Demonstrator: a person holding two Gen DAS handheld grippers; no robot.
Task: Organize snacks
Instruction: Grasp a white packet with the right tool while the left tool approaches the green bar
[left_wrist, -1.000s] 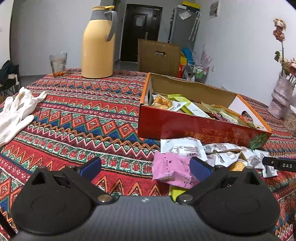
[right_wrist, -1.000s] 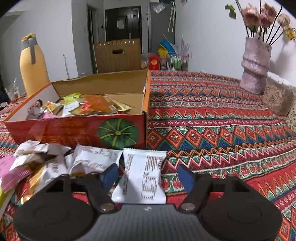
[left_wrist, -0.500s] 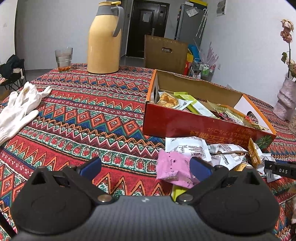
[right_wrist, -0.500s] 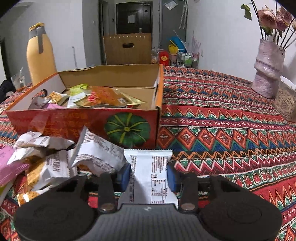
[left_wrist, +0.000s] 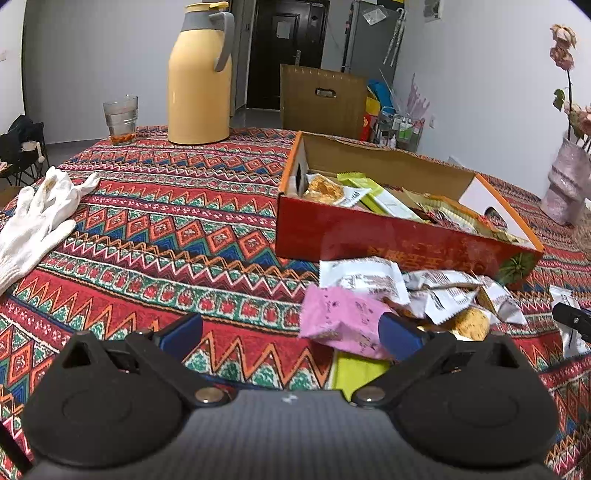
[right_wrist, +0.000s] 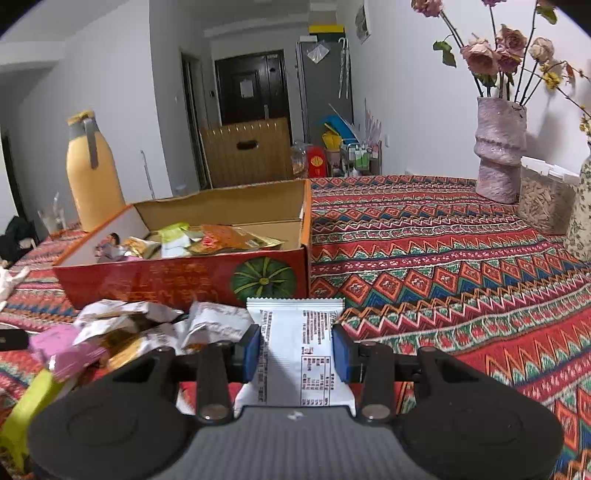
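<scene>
White crinkly packet (right_wrist: 297, 347) pinched in my right claw (right_wrist: 295, 352) (left claw (left_wrist: 291, 328) wide, idle), I should lift it clear over the red box (right_wrist: 184, 277) wall.

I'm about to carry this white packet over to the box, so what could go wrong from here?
The right gripper pinches the white packet only by its soft sides, so it may slip or sag. The red box has a raised front wall that the packet could catch on. Loose wrappers lie just beside it and may get dragged.
</scene>
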